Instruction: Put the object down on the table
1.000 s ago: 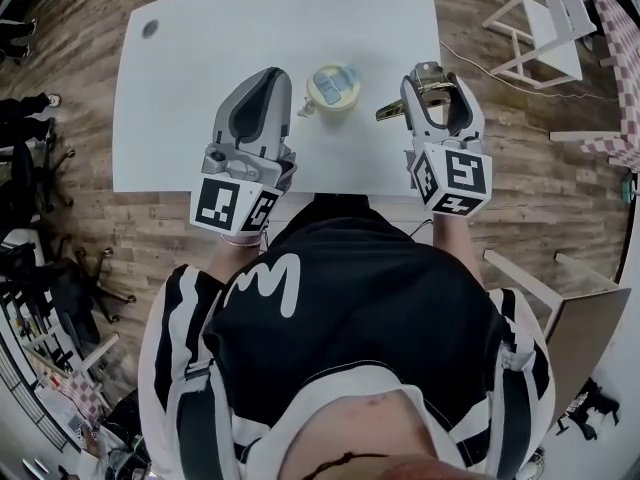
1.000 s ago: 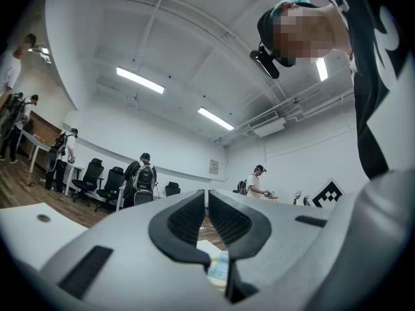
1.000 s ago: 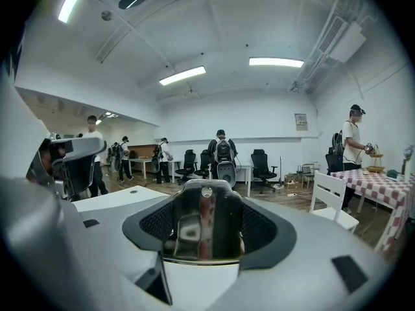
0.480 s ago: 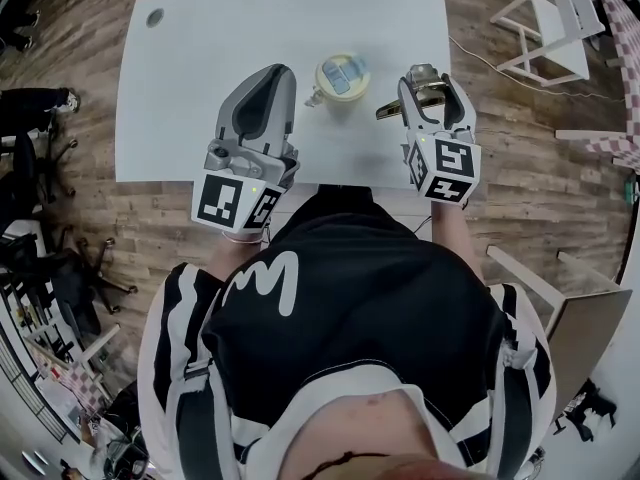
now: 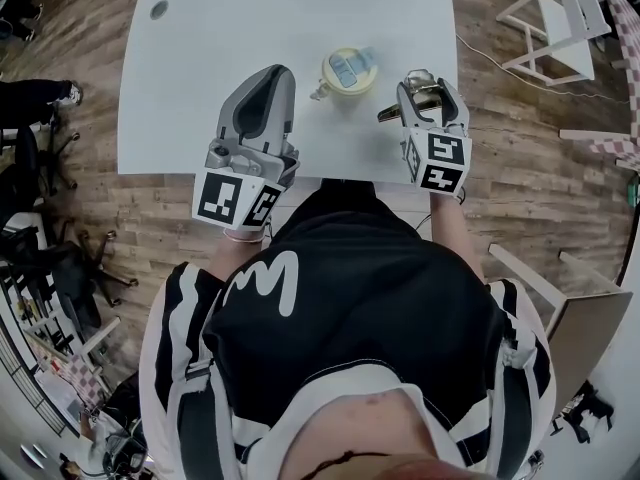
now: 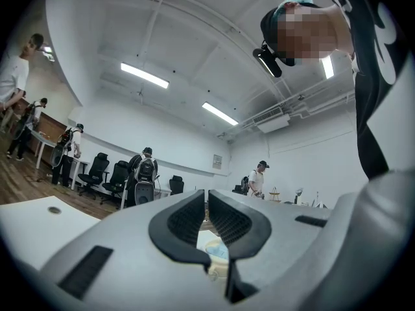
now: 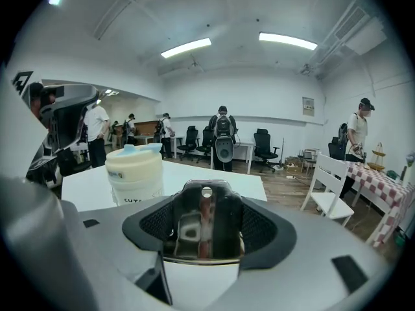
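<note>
- The metal object (image 7: pixel 205 224) is clamped in the right gripper (image 5: pixel 421 86), shiny and flat, with a small hole near its top end.
- It stands upright between the two jaws in the right gripper view, with the pads pressed against its sides.
- From the head view it sits over the near right part of the white table (image 5: pixel 250 28), and a brass-coloured end pokes out to the left of the jaws.
- I can't tell whether it touches the tabletop.
- Just to its left stands a cream cup (image 5: pixel 348 69) with a pale blue lid. It is upright on the table, near the gripper but apart from it.
- Over to the left gripper (image 5: pixel 268 76), which is clenched, jaws drawn together to a thin slit with nothing between them.
- It hovers at the near edge of the table, left of the cup, pointing away from the person.
- Both marker cubes face up toward the head camera, just in front of the person's black and white top.
- Off the table's right side, a white chair (image 5: pixel 545 28) stands on the wooden floor.
- Across the room, people stand among black office chairs under long ceiling lights.
</note>
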{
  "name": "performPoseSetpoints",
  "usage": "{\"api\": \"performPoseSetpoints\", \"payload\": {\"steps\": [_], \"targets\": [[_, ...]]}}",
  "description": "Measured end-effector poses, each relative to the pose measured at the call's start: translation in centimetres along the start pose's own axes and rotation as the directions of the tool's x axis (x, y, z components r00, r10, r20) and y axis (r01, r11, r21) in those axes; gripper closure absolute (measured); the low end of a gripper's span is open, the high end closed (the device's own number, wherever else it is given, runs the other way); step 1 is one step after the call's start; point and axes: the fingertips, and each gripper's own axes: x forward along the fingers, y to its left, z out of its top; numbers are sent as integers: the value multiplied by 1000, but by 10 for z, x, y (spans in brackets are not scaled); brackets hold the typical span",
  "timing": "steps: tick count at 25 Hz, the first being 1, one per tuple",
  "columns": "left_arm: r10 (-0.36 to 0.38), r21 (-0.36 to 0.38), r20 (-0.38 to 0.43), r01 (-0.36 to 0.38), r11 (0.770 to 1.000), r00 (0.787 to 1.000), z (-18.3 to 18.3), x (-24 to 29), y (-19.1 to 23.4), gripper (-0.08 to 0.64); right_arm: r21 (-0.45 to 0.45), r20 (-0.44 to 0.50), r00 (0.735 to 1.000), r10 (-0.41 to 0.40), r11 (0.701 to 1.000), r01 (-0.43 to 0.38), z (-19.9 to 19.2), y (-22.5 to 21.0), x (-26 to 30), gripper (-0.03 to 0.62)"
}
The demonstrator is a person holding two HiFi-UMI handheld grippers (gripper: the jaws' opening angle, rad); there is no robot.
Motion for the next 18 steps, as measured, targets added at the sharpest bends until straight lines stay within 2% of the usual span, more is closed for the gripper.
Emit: {"api": "performPoseSetpoints", "payload": {"steps": [18], "targets": [[8,2,-15,-8,1000,1000,-3,-8,0,538,-14,-161,987,9,1000,-11,-52,0,27,296]]}}
